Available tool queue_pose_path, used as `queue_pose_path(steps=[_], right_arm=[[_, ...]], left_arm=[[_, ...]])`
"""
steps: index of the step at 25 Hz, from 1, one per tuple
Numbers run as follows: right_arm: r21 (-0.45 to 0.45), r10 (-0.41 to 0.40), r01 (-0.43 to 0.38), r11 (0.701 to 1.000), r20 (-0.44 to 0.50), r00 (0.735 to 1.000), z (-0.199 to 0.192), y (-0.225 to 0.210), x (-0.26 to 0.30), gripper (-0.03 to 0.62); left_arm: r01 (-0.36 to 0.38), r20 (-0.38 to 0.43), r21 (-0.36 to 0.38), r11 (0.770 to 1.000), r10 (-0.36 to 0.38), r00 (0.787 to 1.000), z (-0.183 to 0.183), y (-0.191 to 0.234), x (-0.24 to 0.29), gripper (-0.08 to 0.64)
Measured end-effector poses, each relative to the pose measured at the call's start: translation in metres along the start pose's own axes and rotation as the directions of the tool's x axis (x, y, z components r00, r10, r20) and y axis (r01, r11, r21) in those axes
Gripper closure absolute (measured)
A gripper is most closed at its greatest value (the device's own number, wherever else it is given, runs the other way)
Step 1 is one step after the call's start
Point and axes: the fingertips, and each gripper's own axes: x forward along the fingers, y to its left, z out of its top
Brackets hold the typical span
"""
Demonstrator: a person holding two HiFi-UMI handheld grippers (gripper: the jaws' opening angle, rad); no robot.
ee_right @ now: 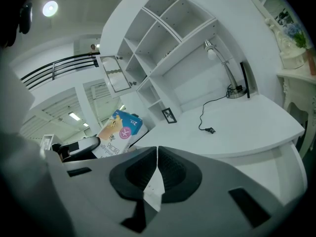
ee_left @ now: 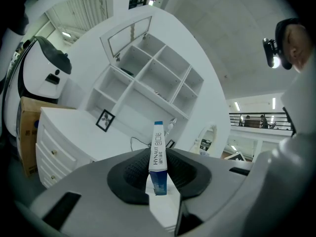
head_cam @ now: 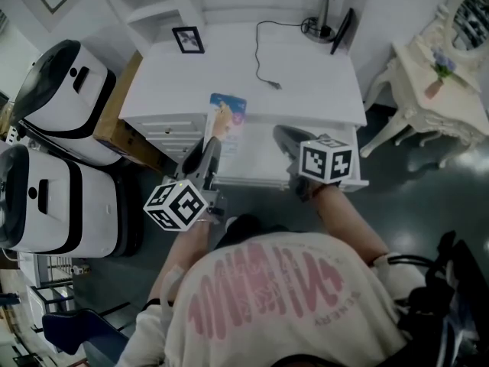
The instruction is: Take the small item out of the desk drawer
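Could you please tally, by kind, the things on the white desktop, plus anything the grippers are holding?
picture frame: 1
cable: 1
desk lamp: 1
dark flat panel, leaning by the lamp: 1
small box, clamped in the jaws of the left gripper: 1
Total: 5

The box (ee_left: 158, 154) is blue and white, the desk (head_cam: 306, 67) white, the picture frame (head_cam: 188, 39) black.

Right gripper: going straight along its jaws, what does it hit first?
Probably the white desk top: the right gripper, shut and empty, tilts down onto it, short of the picture frame. Depth is unclear.
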Motion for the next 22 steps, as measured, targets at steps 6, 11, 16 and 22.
queue_pose_path(steps=[6,11,16,22], right_arm=[[0.0,0.011,-0.011,1.0,0.011,1.0,0.0037,0.0034,0.0008,0.568],[-0.009,0.022,-0.022,1.0,0.013,1.0,0.0044,0.006,-0.0013,0.568],[-0.01,0.024,-0.023,1.0,0.014,1.0,0.0058,0.0062,-0.0025,0.568],[-0.017,0.021,-0.021,1.0,0.014,1.0,0.0058,0.0071,-0.004,0.568]], left_arm=[[-0.009,0.009,0.01,1.0,0.009,1.0,0.0039,0.0008,-0.0041,0.445],[-0.01,0.014,0.012,1.0,0.01,1.0,0.0027,-0.0003,-0.0039,0.445],[-0.001,0.01,0.011,1.0,0.001,1.0,0.0027,-0.0022,-0.0013,0.445],[0.006,0.005,0.004,1.0,-0.006,1.0,0.0018,-0.0008,0.0028,0.445]])
